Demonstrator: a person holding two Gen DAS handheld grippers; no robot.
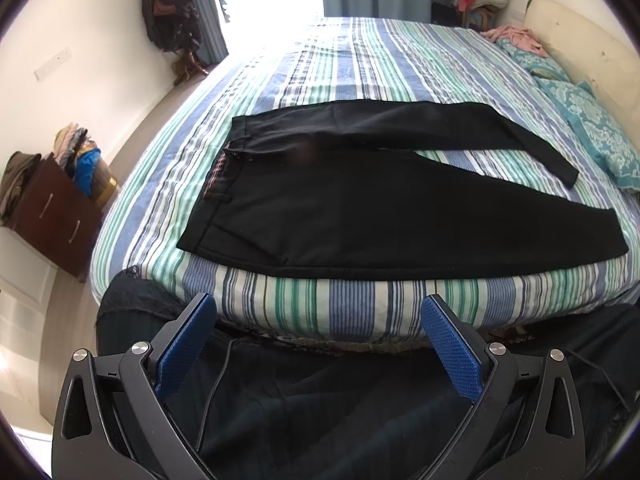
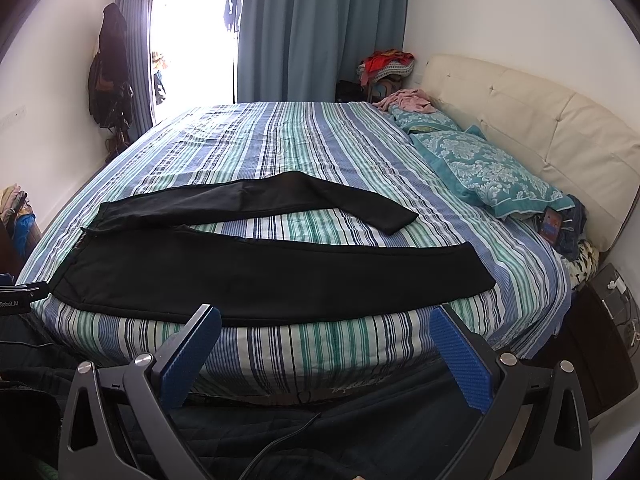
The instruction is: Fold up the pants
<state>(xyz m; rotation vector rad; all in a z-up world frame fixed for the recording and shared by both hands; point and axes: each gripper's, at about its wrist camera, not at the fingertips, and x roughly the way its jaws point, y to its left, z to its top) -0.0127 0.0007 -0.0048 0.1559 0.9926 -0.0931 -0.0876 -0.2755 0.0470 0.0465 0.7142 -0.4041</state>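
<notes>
Black pants (image 1: 360, 200) spread flat on a striped bed (image 1: 320, 60), just ahead of and beyond both tools, waistband toward the left tool's side, legs splayed in a V toward the right tool's side. Left tool (image 1: 320, 312) wide apart, holding nothing, hovering off the near mattress edge, short of the cloth. Right tool (image 2: 326, 322) likewise wide apart and bare, its tips level with the near hem of the closer leg (image 2: 280, 280), not touching it as far as can be told.

No fold made yet, judging by the flat, open lie of the garment. Likely first step: bringing one leg over the other. Farther leg (image 2: 280, 196) lying well beyond the right tool, cuff (image 2: 400, 220) angled toward the pillows (image 2: 488, 176). Best done by pinching that cuff with the right tool and the far waistband corner (image 1: 240, 124) with the left, lifting together and low, then laying the far leg onto the near one, seams and cuffs matched. Alternatively, near leg carried away over the far one, closer to reach.

Points to mind: thin dark cloth easy to pinch together with the bedsheet, so a shallow bite on the edge only; uneven lifting likely to drag the waistband askew; near edge close to the mattress rim, prone to slipping off.
</notes>
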